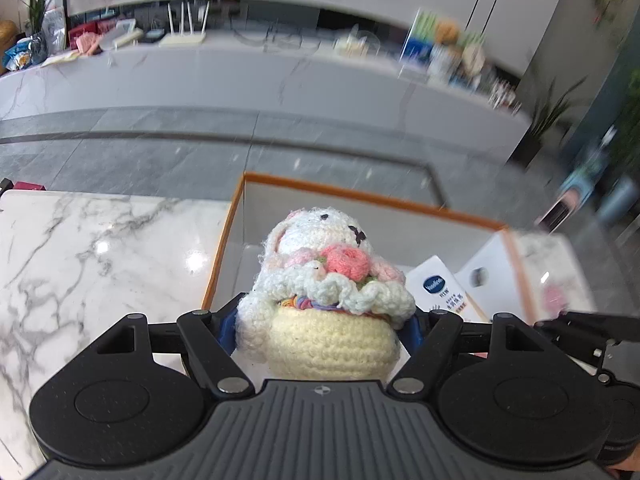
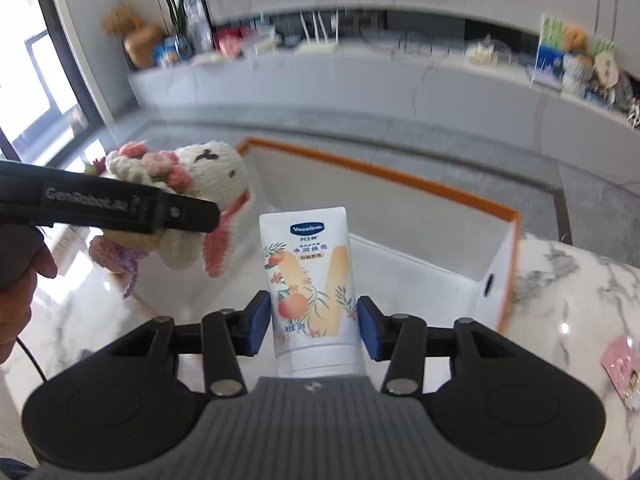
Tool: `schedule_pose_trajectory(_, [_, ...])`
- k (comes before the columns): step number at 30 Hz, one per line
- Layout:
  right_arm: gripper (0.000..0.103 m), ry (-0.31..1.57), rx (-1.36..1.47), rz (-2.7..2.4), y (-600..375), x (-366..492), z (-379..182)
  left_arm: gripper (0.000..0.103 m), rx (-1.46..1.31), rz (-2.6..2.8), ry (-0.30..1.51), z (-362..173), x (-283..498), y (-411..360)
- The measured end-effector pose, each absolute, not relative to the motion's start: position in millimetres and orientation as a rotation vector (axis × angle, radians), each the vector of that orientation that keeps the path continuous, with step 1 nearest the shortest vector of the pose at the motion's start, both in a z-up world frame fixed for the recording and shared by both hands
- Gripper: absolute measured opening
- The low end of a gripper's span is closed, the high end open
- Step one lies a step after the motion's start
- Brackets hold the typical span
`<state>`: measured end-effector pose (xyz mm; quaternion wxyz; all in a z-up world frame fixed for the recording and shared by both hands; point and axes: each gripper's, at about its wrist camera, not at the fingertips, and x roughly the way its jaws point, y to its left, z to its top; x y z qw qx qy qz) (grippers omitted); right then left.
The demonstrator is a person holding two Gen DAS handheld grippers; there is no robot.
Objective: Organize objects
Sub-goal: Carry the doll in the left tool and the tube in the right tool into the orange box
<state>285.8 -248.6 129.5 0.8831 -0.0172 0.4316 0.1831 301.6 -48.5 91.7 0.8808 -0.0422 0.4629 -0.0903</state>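
Left tool (image 1: 320, 320) clamped on crochet bunny (image 1: 320, 280), held above white box (image 1: 360, 196) (orange rim). Right tool (image 2: 312, 324) gripping lotion tube (image 2: 310, 280), also over box, beside marble surface (image 2: 568, 280).

Black claw (image 2: 312, 322), blue pads (image 2: 258, 322).

Each view is taken from close behind its own claw, angled downward across the marble worktop (image 1: 100, 248) toward the far counter. The orange-rimmed white box (image 2: 496, 276) and crocheted rabbit (image 1: 320, 280) are shared.
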Motion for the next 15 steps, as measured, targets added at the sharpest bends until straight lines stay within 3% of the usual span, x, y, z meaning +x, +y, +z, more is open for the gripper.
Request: schedule_pose_trajectory(15, [0.049, 1.165, -0.228, 0.300, -241.0, 360.0, 57.1, 0.087, 0.187, -0.168, 1.123, 22.2, 348.9, -100.1])
